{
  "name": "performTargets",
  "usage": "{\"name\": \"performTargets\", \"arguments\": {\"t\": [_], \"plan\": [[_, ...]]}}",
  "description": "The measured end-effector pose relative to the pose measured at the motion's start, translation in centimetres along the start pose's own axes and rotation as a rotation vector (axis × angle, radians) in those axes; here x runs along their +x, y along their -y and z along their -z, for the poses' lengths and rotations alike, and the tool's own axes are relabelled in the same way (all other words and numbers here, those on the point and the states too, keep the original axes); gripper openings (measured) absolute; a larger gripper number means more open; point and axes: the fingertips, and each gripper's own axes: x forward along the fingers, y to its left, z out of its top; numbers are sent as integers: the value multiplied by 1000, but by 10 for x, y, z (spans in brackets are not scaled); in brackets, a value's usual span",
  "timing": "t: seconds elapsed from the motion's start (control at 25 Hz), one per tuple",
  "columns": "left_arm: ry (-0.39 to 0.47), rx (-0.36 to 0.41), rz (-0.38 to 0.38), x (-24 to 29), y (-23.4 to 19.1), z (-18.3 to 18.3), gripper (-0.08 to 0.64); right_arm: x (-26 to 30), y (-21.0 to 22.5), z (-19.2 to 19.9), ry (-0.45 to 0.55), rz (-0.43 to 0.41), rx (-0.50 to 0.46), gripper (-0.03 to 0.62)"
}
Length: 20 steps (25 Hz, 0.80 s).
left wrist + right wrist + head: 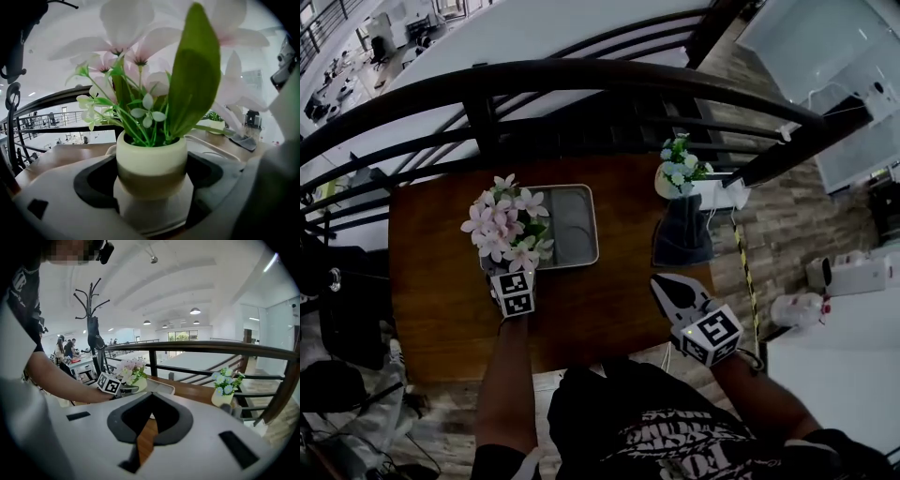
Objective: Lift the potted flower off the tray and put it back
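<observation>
The potted flower (508, 232), pink blossoms in a cream pot (151, 161), stands at the left end of the grey tray (573, 228). My left gripper (512, 262) is shut on the pot, with a dark pad against each side. The tray's surface (154, 213) shows right under the pot. I cannot tell whether the base touches it. My right gripper (665, 285) hovers over the table's front right, shut and holding nothing. In the right gripper view the shut tips (150, 394) point toward the pot (136, 381) and the tray (163, 388).
The wooden table (609, 319) stands against a dark curved railing (581, 75). At its far right are a second pot with blue flowers (678, 172), a dark cloth (682, 234) and a white box (722, 193). A striped cable (743, 272) runs down the right side.
</observation>
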Motion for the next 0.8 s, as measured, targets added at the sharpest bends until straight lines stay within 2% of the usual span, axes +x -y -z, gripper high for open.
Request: {"name": "performTargets", "arguments": {"t": [0.16, 0.4, 0.68, 0.8], "plan": [[-25, 5, -36, 11, -4, 16, 451, -10, 1, 10, -5, 32, 11, -9], [-45, 48, -52, 10, -10, 19, 451, -20, -1, 15, -11, 65, 23, -9], [-105, 77, -42, 19, -4, 26, 451, -8, -6, 10, -7, 39, 25, -9], [-99, 75, -43, 18, -4, 26, 451, -5, -8, 6, -3, 23, 17, -9]]}}
